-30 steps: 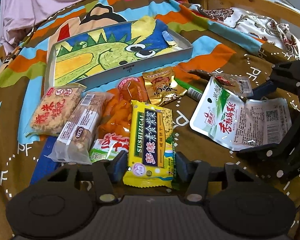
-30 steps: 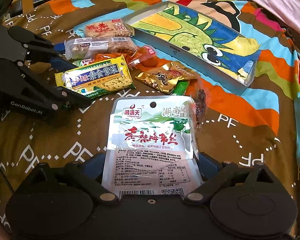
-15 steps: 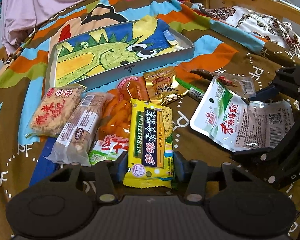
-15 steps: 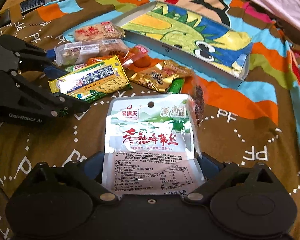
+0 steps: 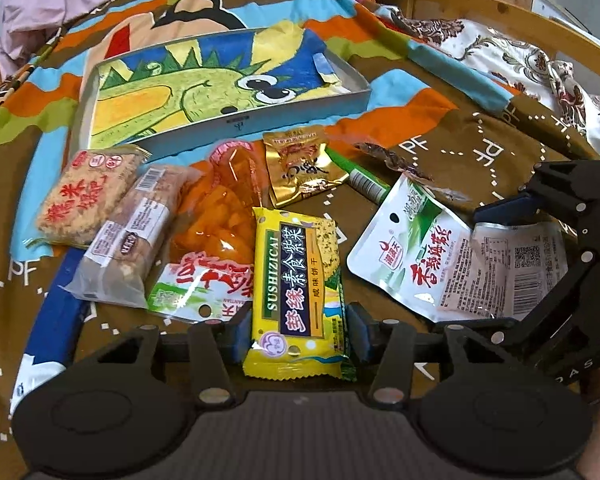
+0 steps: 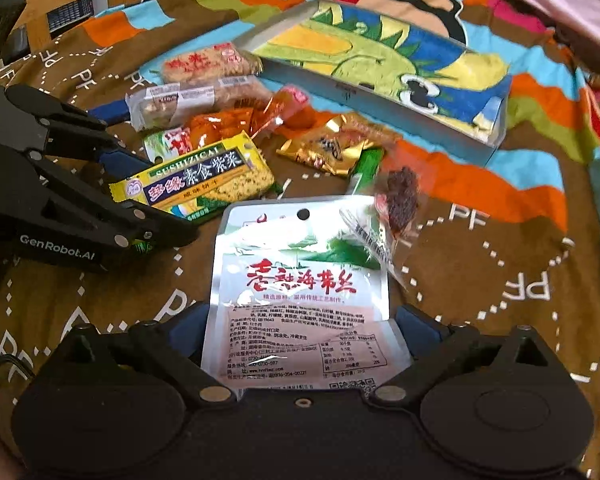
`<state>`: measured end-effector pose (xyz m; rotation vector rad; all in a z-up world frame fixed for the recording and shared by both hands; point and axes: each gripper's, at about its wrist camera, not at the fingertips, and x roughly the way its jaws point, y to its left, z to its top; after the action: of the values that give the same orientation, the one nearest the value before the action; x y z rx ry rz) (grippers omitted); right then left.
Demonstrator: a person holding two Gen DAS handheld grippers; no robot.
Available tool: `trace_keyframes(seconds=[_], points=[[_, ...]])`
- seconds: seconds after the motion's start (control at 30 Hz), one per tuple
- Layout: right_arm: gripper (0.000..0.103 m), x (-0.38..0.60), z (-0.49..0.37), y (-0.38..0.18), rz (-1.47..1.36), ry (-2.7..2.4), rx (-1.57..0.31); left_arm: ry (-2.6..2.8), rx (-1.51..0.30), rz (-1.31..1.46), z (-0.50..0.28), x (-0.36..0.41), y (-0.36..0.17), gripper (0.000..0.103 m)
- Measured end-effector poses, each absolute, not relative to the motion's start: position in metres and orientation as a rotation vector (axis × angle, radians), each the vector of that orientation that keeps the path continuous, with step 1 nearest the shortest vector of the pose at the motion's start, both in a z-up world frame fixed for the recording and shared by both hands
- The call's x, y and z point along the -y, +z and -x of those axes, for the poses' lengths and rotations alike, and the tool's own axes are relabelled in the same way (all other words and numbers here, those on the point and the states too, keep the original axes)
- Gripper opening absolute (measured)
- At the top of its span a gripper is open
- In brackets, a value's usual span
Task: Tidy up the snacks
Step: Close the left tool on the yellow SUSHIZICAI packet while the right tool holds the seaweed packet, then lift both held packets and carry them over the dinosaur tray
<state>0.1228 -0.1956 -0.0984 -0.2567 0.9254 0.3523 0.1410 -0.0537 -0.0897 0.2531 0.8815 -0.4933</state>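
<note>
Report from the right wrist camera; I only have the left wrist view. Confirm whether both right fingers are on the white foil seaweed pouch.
Observer: Yes. The white foil seaweed pouch is gripped between both blue pads of the right gripper.
Operator: Check its far end.
Observer: A small clear packet of dark dried meat overlaps the far right corner.
Operator: Read the left gripper's side.
Observer: The left gripper bears the white lettering "GenRobot.AI".
</note>
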Motion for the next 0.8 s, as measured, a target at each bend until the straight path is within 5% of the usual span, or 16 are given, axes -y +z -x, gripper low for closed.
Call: trace_keyframes(seconds=[0.53, 0.8], points=[[0.096, 0.183, -0.102, -0.087, 0.419, 0.324, -0.804, -0.502, -0.846, -0.241, -0.130, 0.054, -0.082, 0.052], [0.101, 0.192, -0.118, -0.101, 0.307, 0.338, -0.938, -0.489, -0.871, -0.223, -0.135, 0.052, -0.086, 0.052]])
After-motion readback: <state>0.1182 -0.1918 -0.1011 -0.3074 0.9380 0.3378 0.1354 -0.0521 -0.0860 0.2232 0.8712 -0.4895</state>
